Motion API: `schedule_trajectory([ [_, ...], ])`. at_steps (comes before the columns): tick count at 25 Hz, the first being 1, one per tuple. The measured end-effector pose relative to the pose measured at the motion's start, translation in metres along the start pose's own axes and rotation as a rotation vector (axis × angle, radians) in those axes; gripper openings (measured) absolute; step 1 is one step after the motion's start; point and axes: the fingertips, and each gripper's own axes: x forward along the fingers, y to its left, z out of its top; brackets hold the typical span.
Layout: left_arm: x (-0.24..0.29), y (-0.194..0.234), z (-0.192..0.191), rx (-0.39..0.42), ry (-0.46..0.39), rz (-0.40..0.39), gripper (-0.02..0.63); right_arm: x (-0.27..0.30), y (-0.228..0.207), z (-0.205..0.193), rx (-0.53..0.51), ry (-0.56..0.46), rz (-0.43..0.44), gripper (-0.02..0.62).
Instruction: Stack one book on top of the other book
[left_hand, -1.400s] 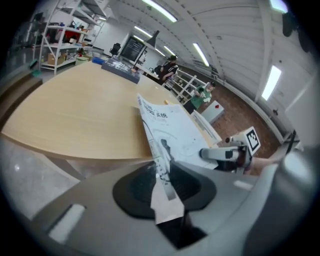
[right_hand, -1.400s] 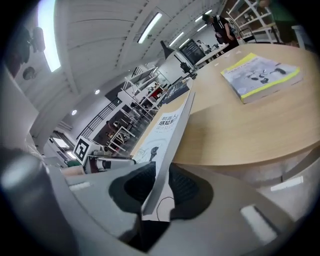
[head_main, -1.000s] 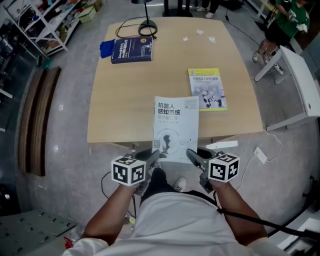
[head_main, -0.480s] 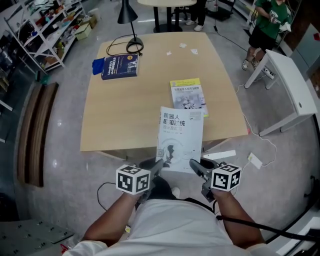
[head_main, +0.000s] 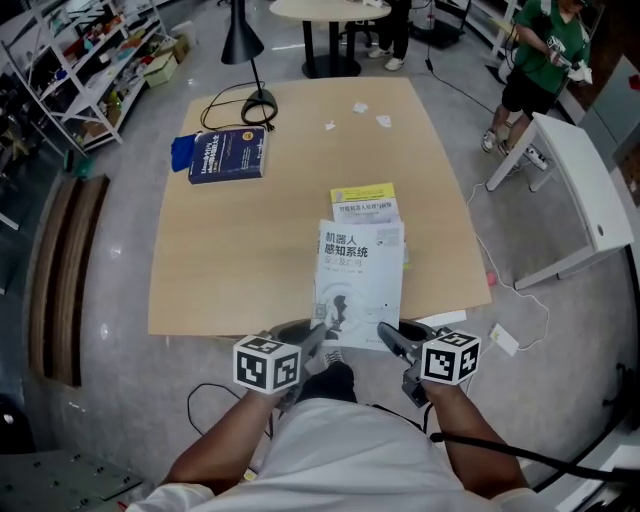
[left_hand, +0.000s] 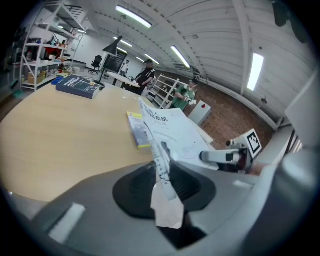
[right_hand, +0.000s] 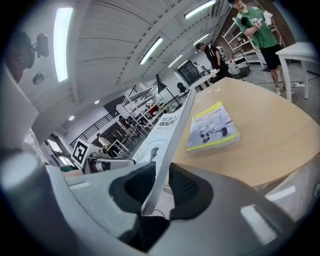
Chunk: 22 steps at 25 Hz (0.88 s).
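Note:
A white book (head_main: 360, 278) with dark print hangs over the near edge of the wooden table (head_main: 240, 250). Its far end overlaps the near part of the yellow-edged book (head_main: 365, 202), which lies flat on the table. My left gripper (head_main: 312, 338) is shut on the white book's near left corner, and my right gripper (head_main: 385, 335) is shut on its near right corner. In the left gripper view the white book's (left_hand: 172, 132) corner sits between the pads of the left gripper (left_hand: 162, 175). In the right gripper view its edge (right_hand: 175, 130) runs between the pads of the right gripper (right_hand: 159, 187), with the yellow book (right_hand: 212, 125) beyond.
A dark blue book (head_main: 227, 154) lies at the table's far left, beside a black lamp (head_main: 240, 45) with its cable. A white bench (head_main: 580, 180) stands to the right, and a person in green (head_main: 545, 50) beyond it. Shelves (head_main: 80, 60) line the left.
Both grippers have carried the white book forward over the table. Its far end now overlaps the yellow book, where before it hung short of it.

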Motion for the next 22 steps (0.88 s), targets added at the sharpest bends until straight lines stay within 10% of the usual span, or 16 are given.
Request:
schedule_trajectory([
  [22,0.120,0.051,0.078,-0.120,0.012,0.024,0.097,0.058,-0.115,0.093,-0.004,0.128,-0.040,0.084],
])
